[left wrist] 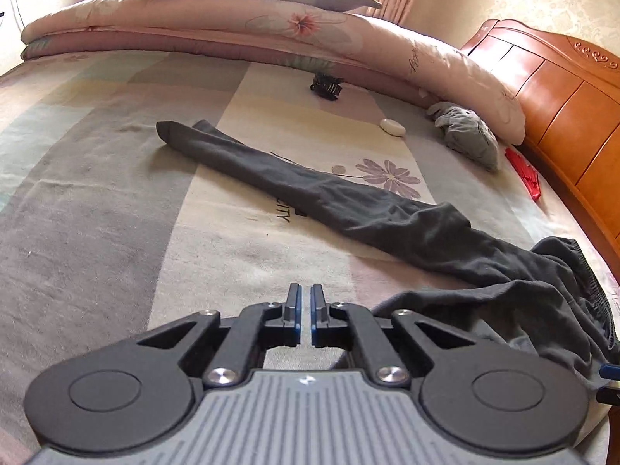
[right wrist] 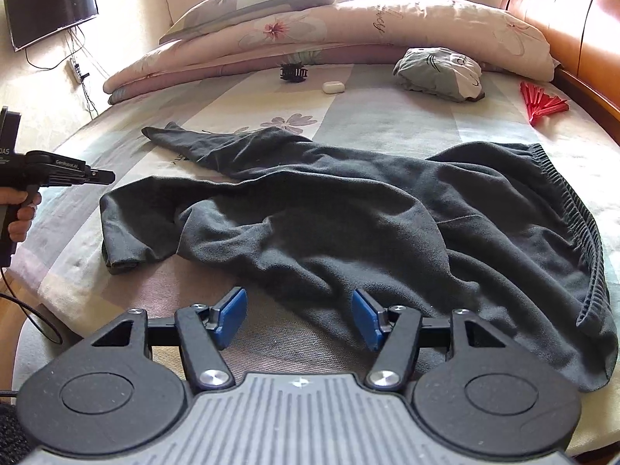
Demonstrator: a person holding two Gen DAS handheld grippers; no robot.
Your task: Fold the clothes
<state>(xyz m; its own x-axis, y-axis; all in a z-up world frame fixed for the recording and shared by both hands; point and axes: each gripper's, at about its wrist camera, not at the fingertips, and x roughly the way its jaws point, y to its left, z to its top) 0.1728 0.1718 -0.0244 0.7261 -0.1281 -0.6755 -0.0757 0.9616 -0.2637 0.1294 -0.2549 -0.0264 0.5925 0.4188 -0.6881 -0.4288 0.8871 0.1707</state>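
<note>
- Firstly, left wrist view: the left gripper (left wrist: 306, 302) is clenched, its blue-padded fingers (left wrist: 296, 304) nearly touching with only a thin slit between them, and nothing is held.
- Below the left gripper lies the striped bed sheet (left wrist: 97, 201); its fingertips hover over bare sheet.
- Dark grey trousers (left wrist: 348, 201) lie ahead and to the right of the claw; one leg stretches diagonally away, and the bunched waistband end sits just right of the claw.
- Further ahead: a black hair clip (left wrist: 326, 86), a white case (left wrist: 392, 128), a grey cushion (left wrist: 465, 133), a red fan (left wrist: 526, 173), and a folded floral quilt (left wrist: 271, 31).
- Right wrist view: the right gripper (right wrist: 300, 316) is released, jaws spread wide, empty.
- The trousers (right wrist: 368, 213) lie directly ahead, the fabric edge reaching between the pads (right wrist: 232, 312); the elastic waistband (right wrist: 573, 209) is to the right.
- Left of this claw, a hand (right wrist: 19, 213) holds the left gripper (right wrist: 104, 176) above the sheet's left edge.
</note>
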